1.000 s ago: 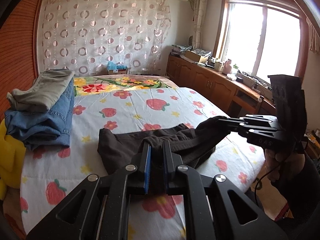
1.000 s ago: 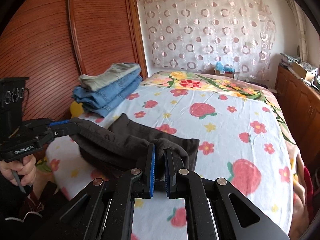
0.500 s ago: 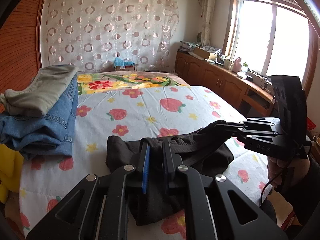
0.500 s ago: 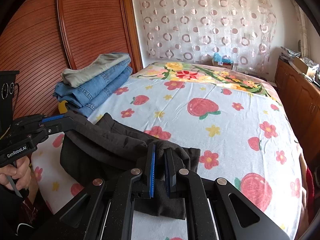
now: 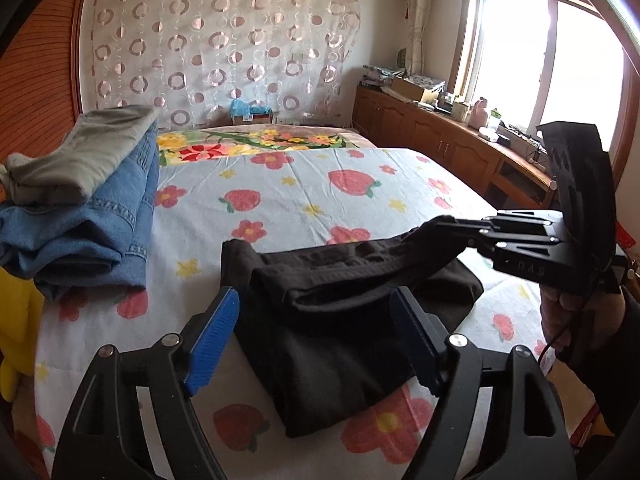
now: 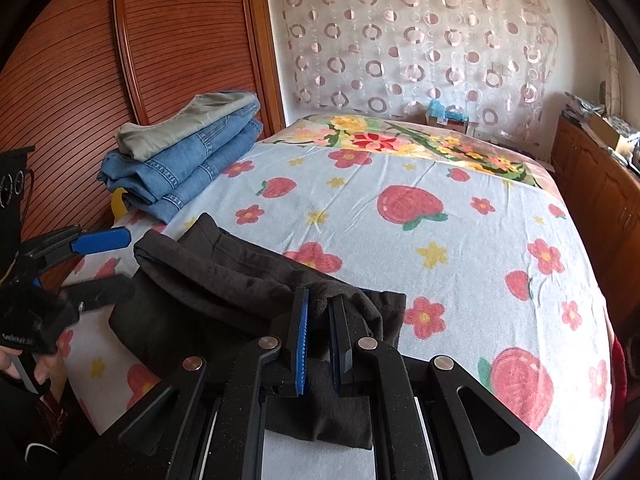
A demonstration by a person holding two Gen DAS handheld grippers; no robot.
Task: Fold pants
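Dark pants (image 5: 336, 320): in the left wrist view, lying doubled over on the near edge of the strawberry-print bed (image 5: 280, 196), the left gripper (image 5: 316, 340) with jaws just sprung wide and pressing on nothing, cloth lying loose between them, while the right gripper (image 5: 444, 224) grips the far end of the raised fold. In the right wrist view, the right gripper (image 6: 318, 344) is pinched narrow on the cloth; the fold looks laid but one end unreleased, and placing on the stack of folded jeans (image 6: 188, 160) probably remains.
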